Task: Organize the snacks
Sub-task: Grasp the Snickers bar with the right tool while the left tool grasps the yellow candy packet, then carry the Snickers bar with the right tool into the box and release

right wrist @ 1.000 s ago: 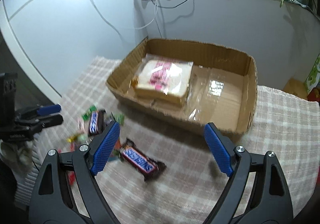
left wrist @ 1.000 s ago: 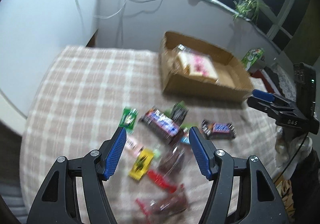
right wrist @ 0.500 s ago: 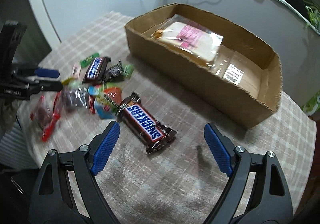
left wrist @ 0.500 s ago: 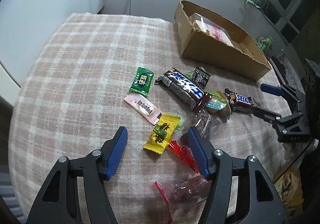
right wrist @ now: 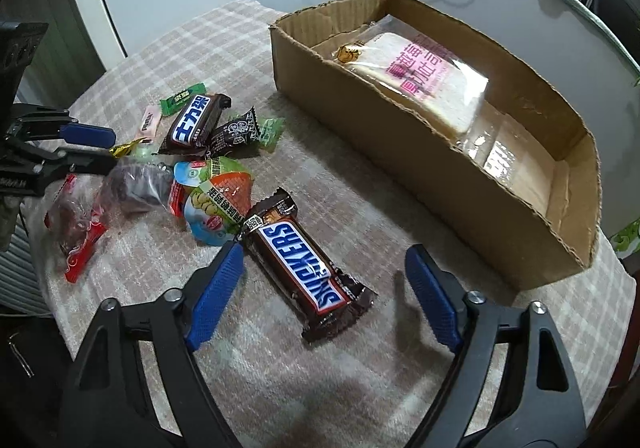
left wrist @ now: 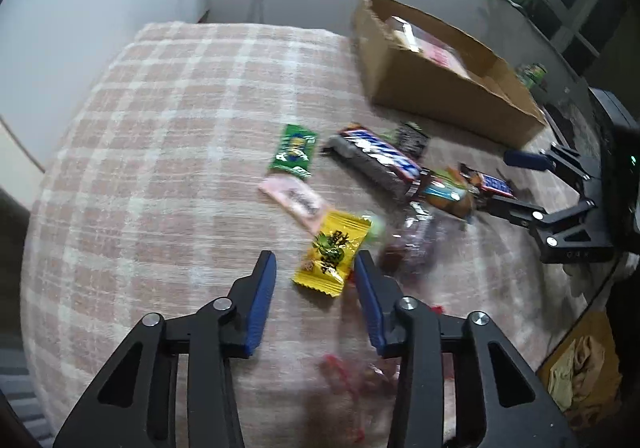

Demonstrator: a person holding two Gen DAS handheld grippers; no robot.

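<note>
Several wrapped snacks lie on a checked tablecloth [left wrist: 160,119]. My left gripper [left wrist: 316,268] is open, its fingers on either side of a yellow candy packet [left wrist: 330,254]. My right gripper [right wrist: 324,260] is open and low over a Snickers bar [right wrist: 304,268], which lies between its fingers. The cardboard box [right wrist: 400,119] holds a bagged sandwich [right wrist: 416,75]. The left gripper also shows in the right wrist view [right wrist: 86,147], the right gripper in the left wrist view [left wrist: 516,183].
Other snacks lie in a cluster: a green packet [left wrist: 294,147], a pink packet [left wrist: 296,199], a second chocolate bar [right wrist: 192,123], a jelly cup [right wrist: 216,199], red-wrapped sweets [right wrist: 80,236]. A wall with cables stands behind the table. The table edge runs close in front.
My left gripper has moved forward and down, its fingers now around the yellow packet. My right gripper has dropped closer to the Snickers bar. Both stay open.
</note>
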